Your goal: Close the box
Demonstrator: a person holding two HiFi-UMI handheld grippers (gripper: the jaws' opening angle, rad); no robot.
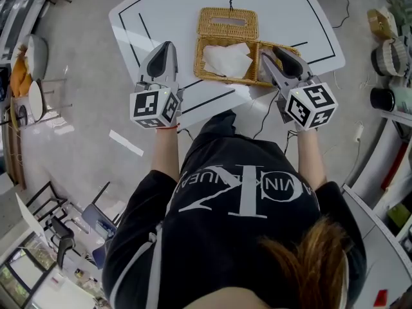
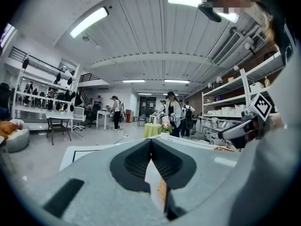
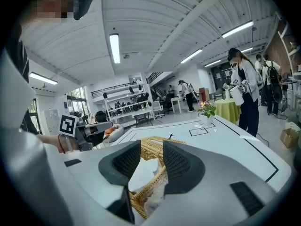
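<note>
A wicker box point(image 1: 219, 78) stands on the white table point(image 1: 174, 11) with white paper point(image 1: 226, 60) inside. Its far lid flap point(image 1: 226, 23) lies folded back flat. The right flap point(image 1: 293, 49) is tilted up under my right gripper point(image 1: 267, 53). In the right gripper view that gripper point(image 3: 152, 147) has its jaws apart, and the flap's woven rim point(image 3: 148, 187) runs through the gap without the pads clearly pressing on it. My left gripper point(image 1: 168, 44) hovers just left of the box. Its jaws point(image 2: 151, 140) meet, and nothing is between them.
Black lines mark the tabletop. A thin cable point(image 1: 264, 114) hangs off the table's near edge. Shelves with jars point(image 1: 386, 56) and a black cup point(image 1: 381, 98) stand to the right, chairs to the left. People stand far off near a green table point(image 2: 153, 128).
</note>
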